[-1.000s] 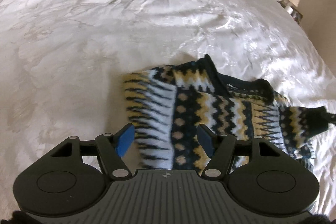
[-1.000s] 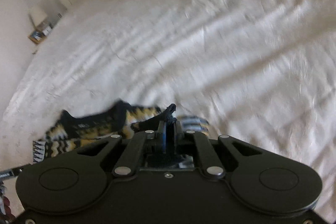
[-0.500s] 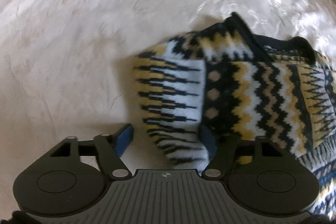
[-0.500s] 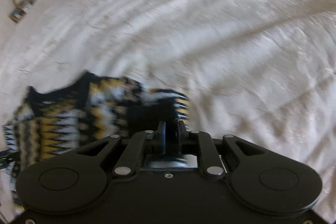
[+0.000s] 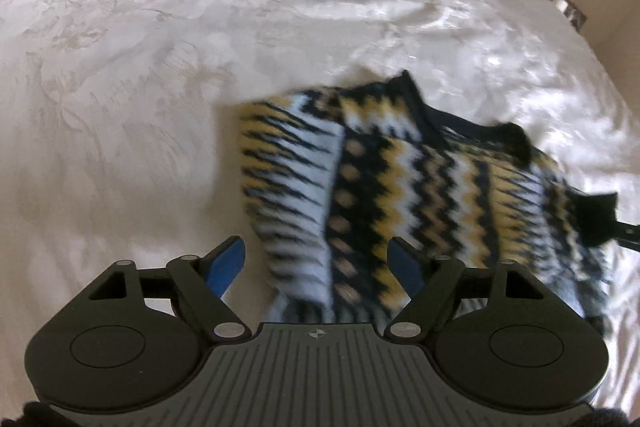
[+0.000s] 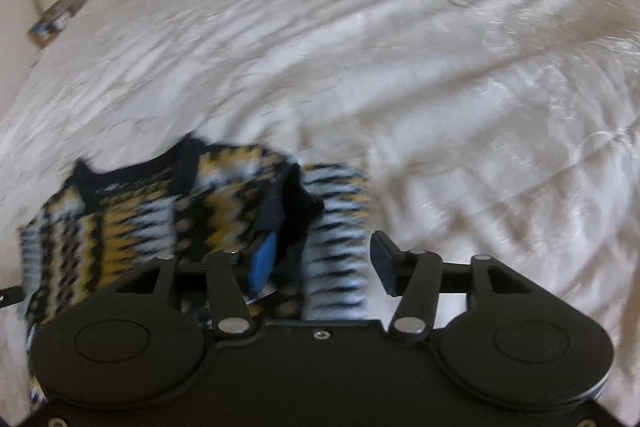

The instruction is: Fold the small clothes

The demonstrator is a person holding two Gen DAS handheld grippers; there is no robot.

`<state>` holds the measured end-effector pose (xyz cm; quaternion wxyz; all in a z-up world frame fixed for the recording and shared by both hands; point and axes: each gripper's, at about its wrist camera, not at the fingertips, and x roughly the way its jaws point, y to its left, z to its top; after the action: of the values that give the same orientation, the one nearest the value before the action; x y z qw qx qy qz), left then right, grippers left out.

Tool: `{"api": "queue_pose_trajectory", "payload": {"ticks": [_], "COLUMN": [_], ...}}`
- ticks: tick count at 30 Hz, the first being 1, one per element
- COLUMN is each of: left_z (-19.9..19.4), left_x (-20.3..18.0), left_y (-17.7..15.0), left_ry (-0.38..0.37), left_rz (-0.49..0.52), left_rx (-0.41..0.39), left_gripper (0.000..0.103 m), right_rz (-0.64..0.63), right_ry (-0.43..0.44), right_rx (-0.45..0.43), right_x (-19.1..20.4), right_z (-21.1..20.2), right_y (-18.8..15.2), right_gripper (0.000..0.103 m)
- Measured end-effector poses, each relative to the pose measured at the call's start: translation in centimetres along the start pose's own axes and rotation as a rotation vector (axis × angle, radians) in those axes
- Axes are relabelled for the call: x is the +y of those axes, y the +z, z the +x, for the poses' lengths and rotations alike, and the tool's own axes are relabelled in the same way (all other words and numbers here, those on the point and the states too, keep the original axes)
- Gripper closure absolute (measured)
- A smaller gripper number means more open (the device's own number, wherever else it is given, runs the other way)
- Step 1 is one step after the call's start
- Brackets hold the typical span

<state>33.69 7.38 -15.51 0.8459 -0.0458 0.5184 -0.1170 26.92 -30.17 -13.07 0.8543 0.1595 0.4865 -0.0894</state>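
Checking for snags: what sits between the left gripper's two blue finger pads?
In the left wrist view, the folded edge of the patterned sweater lies between the open left gripper pads, with bare bedspread beside it.

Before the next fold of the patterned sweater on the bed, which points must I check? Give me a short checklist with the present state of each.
1. Left gripper released: ok, jaws open, no cloth pinched.
2. Right gripper released: ok, jaws open, the sleeve lies between them.
3. Sweater supported by the bed: ok.
4. Left sleeve folded over the body: ok.
5. Sweater lying flat, no bunching: cannot tell, the pictures are blurred.
6. Hem aligned: cannot tell, hidden behind the grippers.
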Motion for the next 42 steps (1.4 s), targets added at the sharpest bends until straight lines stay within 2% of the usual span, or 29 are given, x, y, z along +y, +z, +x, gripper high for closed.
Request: {"api": "queue_pose_trajectory", "payload": {"ticks": [5,10,14,17,21,24,28,31,34,38,42], "left_z": [-2.3,-4.3,-5.9,-6.7,-7.2,-7.6,-8.2,-8.6,-9.1,-9.5,-9.7], "left_x": [-1.9,-2.7,-2.8,-2.9,-3.0,-3.3,-3.8,-4.0,-4.3,-4.6,-4.7], "left_y": [-2.8,-5.8,-7.6,-8.5,-9.8,-11.0,-12.7,-13.8,-14.9,-16.0,-16.8], "left_ry": [-0.033,-0.034,-0.024,-0.010,0.023,0.036,0.053,0.074,0.081,0.077,0.062], "left_rz": [0.030,0.038,0.021,0.017,0.008,0.002,-0.012,-0.030,-0.041,-0.017,0.008], "left_rx": [0.016,0.038,0.033,0.026,0.025,0.033,0.039,0.040,0.039,0.045,0.051], "left_gripper": [0.026,0.026,0.026,0.026,0.026,0.026,0.026,0.026,0.026,0.026,0.026], "right_rz": [-0.061,-0.092,-0.143,-0.114,-0.090,-0.078,-0.053,-0.083,-0.044,-0.053,-0.038], "right_ry": [0.073,0.088,0.111,0.135,0.134,0.147,0.080,0.058,0.121,0.170,0.198], "right_rx": [0.026,0.029,-0.002,-0.014,-0.005,0.047,0.099,0.071,0.027,0.002,0.020], "right_x": [2.0,3.3,3.8,3.6,3.1,2.0,-0.1,-0.5,-1.7,-2.6,-3.4], "right_z": [-0.9,-2.6,-3.3,-2.6,-0.8,1.6,3.5,2.4,0.3,-2.8,-5.5], "right_y": [-2.3,-4.8,-4.9,-4.0,-3.0,-2.5,-2.5,-3.0,-4.0,-6.7,-10.3], "right_gripper": [0.032,0.030,0.028,0.022,0.022,0.022,0.022,0.022,0.022,0.018,0.017]}}
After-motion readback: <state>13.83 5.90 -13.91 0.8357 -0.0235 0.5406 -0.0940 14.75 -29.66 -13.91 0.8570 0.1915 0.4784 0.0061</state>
